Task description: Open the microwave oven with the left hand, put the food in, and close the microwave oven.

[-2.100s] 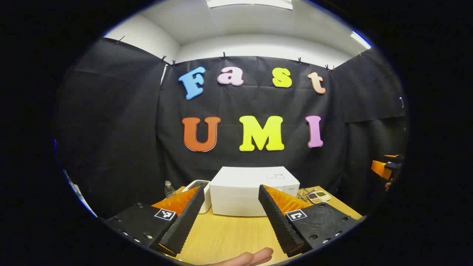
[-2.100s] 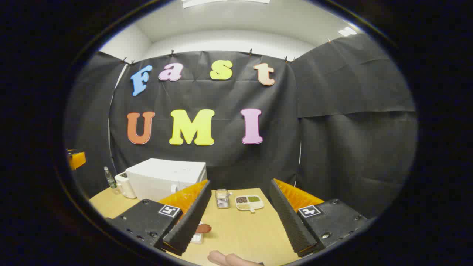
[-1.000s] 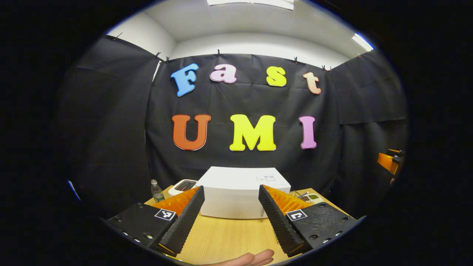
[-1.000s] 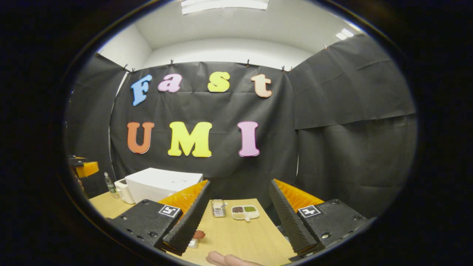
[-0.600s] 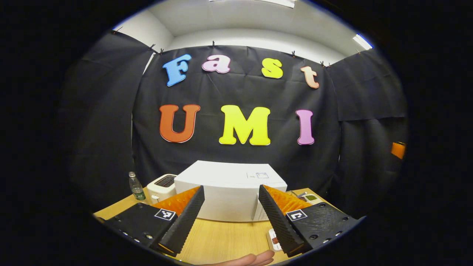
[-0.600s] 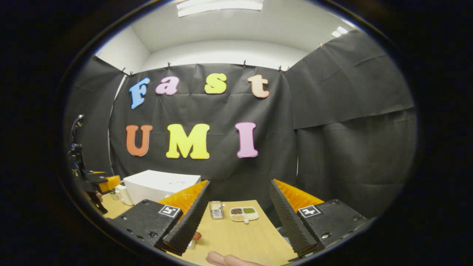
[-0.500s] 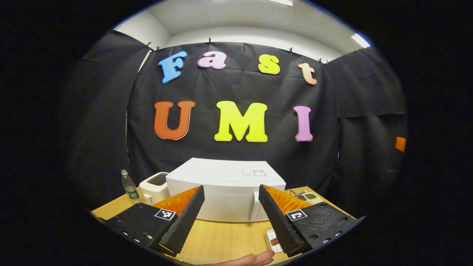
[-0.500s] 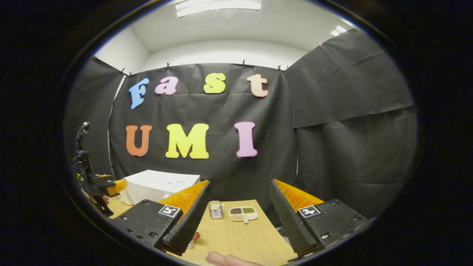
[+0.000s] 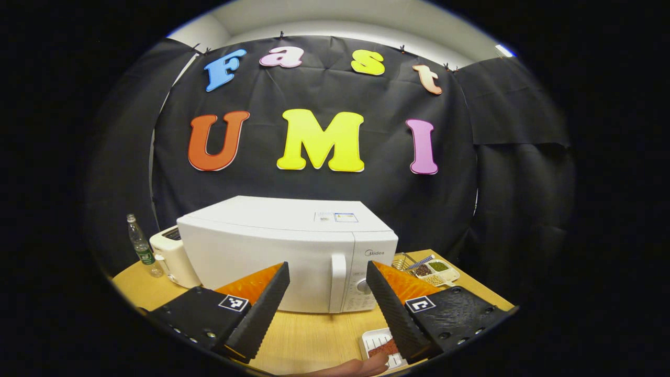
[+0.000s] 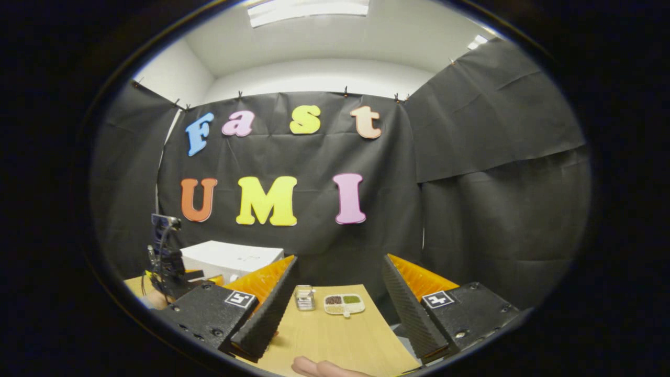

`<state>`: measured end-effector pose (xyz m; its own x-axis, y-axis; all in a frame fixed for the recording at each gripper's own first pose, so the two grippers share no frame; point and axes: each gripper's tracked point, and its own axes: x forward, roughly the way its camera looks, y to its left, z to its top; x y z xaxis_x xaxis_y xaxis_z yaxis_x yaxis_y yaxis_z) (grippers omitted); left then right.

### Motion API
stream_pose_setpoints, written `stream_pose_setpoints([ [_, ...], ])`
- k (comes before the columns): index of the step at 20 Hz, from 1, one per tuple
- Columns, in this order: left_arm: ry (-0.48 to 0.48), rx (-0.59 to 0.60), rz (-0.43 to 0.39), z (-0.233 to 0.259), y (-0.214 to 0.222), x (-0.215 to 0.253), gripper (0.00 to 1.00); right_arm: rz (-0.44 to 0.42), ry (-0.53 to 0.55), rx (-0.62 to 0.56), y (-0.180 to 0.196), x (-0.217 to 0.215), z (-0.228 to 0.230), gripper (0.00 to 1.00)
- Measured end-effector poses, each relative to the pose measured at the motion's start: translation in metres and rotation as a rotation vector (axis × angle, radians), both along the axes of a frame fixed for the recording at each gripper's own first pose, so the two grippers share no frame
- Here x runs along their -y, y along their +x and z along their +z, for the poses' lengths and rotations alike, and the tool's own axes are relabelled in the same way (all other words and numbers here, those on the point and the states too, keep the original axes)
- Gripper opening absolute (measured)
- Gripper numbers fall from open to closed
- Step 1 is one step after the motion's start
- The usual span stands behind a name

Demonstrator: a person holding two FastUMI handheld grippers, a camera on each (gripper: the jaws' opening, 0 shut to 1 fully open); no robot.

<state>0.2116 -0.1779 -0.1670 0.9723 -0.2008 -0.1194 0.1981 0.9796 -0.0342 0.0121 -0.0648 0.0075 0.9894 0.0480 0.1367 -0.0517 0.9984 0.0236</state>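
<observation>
While the left hand-held gripper (image 9: pixel 327 309) sits spread wide and empty, the microwave oven (image 9: pixel 285 251) stands straight ahead of it on the surface (image 9: pixel 309 340), door shut. Its vertical door handle (image 9: pixel 337 283) lines up just ahead between the fingers, a bit toward the right finger, with the knob and control panel (image 9: pixel 364 285) right beside it. Risk, as I judge it: drift right and a finger hits the knob or panel instead of hooking the handle. A shallow or slanted grip could slip off on the pull, or drag the whole oven forward over the wood.

Food tray (image 9: pixel 382 346) lies low, just under the right finger, partly hidden; a dropped hand-held gripper could clip it or shove it. A swinging door might also sweep across that spot, hard to tell. A toaster (image 9: pixel 167 256) and a bottle (image 9: pixel 139 245) stand off to the left, well clear.

Right hand-held gripper (image 10: pixel 335 309) is also spread, holding nothing, above bare surface. Ahead of it are a small jar (image 10: pixel 303 297) and a divided dish (image 10: pixel 343 303), well apart. Not a threat unless it drops.
</observation>
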Motion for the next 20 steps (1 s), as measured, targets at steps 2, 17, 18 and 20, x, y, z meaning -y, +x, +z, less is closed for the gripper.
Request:
stream_pose_setpoints([
  [2, 0.043, -0.014, 0.013, -0.023, 0.014, 0.005, 0.93, 0.015, -0.007, -0.022, 0.003, -0.002, -0.009, 0.96],
  [17, 0.05, 0.01, 0.066, -0.098, 0.084, 0.008, 0.47, 0.055, -0.044, -0.036, 0.035, -0.005, -0.041, 1.0],
  [18, -0.001, 0.006, 0.054, -0.094, 0.081, 0.012, 0.53, 0.059, -0.047, -0.041, 0.037, -0.008, -0.044, 1.0],
  [20, -0.068, -0.034, 0.065, -0.098, 0.08, 0.016, 0.22, 0.065, -0.048, -0.061, 0.039, -0.01, -0.052, 1.0],
])
